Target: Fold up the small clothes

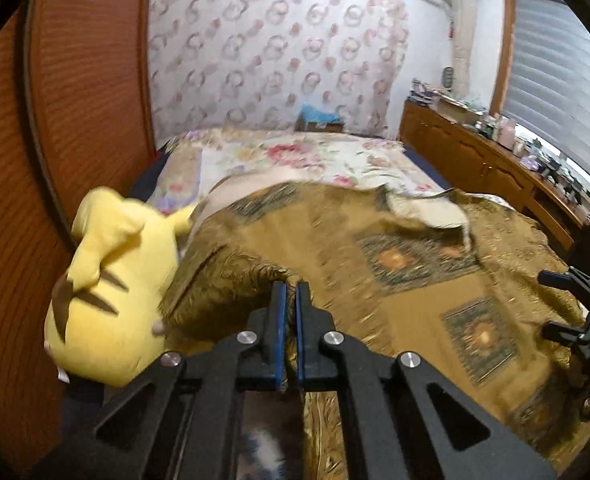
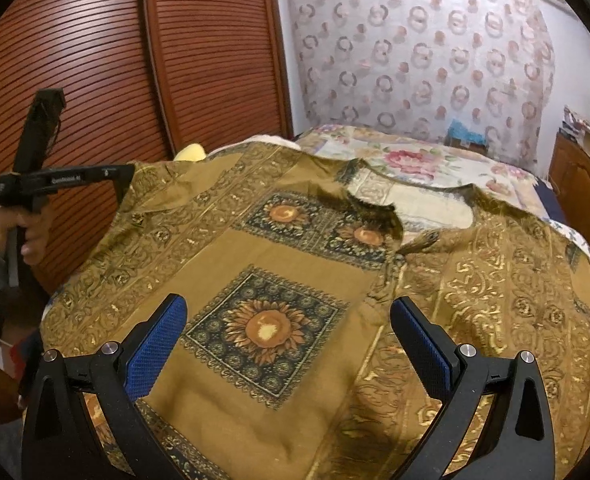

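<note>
Left wrist view. Left tongs (image 1: 291, 292): blue pads drawn nearly together, pinching a raised fold of the shirt (image 1: 375, 264) at its near left edge. Shirt: mustard-brown cloth with gold scrollwork and dark squares, spread across the bed (image 1: 295, 156); picture blurred. Yellow plush toy (image 1: 107, 280): lying just left of the pinched fold, touching the shirt's edge, brown stripes on its back. Bed cover: floral, pale, showing beyond the shirt. Wardrobe (image 1: 75, 100): reddish slatted doors, left side. Sideboard (image 1: 483, 160): wooden, along the right of the bed, cluttered top, under a window blind (image 1: 559, 64). Right tongs (image 1: 575, 308): black frame at the right edge, over the shirt's far side; grip not readable here.

Right wrist view. Right tongs (image 2: 289, 332): blue pads spread wide apart, holding nothing, poised above the shirt (image 2: 295, 280). Shirt: lying mostly flat, neckline toward the far side, sunflower squares (image 2: 263, 330) in the middle, one directly between the pads. Left hand (image 2: 15, 232): gripping the handle of the left tongs at the shirt's left corner.
</note>
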The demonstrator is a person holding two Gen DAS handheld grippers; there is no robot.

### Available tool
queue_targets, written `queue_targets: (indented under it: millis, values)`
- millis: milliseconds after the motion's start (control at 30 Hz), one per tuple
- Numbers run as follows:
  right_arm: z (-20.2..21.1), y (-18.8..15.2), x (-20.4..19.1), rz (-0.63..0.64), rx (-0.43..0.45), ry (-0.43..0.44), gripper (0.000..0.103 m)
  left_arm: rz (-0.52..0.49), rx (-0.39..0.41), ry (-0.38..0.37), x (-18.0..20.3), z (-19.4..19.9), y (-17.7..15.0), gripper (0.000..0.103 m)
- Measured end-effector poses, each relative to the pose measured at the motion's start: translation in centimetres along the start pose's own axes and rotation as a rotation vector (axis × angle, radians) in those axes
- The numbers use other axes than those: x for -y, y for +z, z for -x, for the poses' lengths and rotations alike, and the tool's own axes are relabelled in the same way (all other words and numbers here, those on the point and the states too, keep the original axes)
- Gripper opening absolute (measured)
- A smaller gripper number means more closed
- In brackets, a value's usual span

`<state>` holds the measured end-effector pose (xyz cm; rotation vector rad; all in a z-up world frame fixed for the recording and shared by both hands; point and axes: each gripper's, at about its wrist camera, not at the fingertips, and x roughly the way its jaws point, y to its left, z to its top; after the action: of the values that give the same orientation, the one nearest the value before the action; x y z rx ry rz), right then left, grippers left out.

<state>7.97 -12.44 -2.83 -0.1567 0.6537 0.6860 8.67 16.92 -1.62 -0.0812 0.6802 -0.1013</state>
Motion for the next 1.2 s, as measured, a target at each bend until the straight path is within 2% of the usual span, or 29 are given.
queue_targets:
  millis: [200,433,500,600,667,833,1000,1200]
  values:
    - [1.0,-0.1,1.1,-0.020,0.019,-0.021,0.103,-0.085,0.004,-0.032,4.4,-0.1,1.2,0.001]
    - [1.6,-0.7,2.3,-0.051,0.022,-0.036,0.103,-0.084,-0.024,-0.105,6.4,-0.3,0.2,0.002]
    - [1.7,-0.7,2.7,-0.059,0.022,-0.038,0.103,-0.094,-0.029,-0.102,7.0,-0.2,0.0,0.003]
    - [1.7,-0.7,2.8,-0.063,0.022,-0.042,0.103,-0.097,-0.009,-0.091,7.2,0.7,-0.1,0.011]
    - [1.7,-0.7,2.9,-0.054,0.022,-0.045,0.103,-0.082,0.017,-0.084,6.7,1.5,-0.2,0.023]
    - [1.6,0.0,2.4,-0.024,0.025,-0.043,0.103,-0.047,0.052,-0.041,5.0,3.3,-0.8,0.038]
    - [0.8,1.8,0.6,0.043,0.034,0.011,0.100,-0.018,0.076,0.022,3.1,5.1,-2.3,0.047]
    - [-2.0,4.4,-2.9,0.156,0.001,0.131,0.086,0.029,0.090,0.061,0.7,6.7,-4.4,0.051]
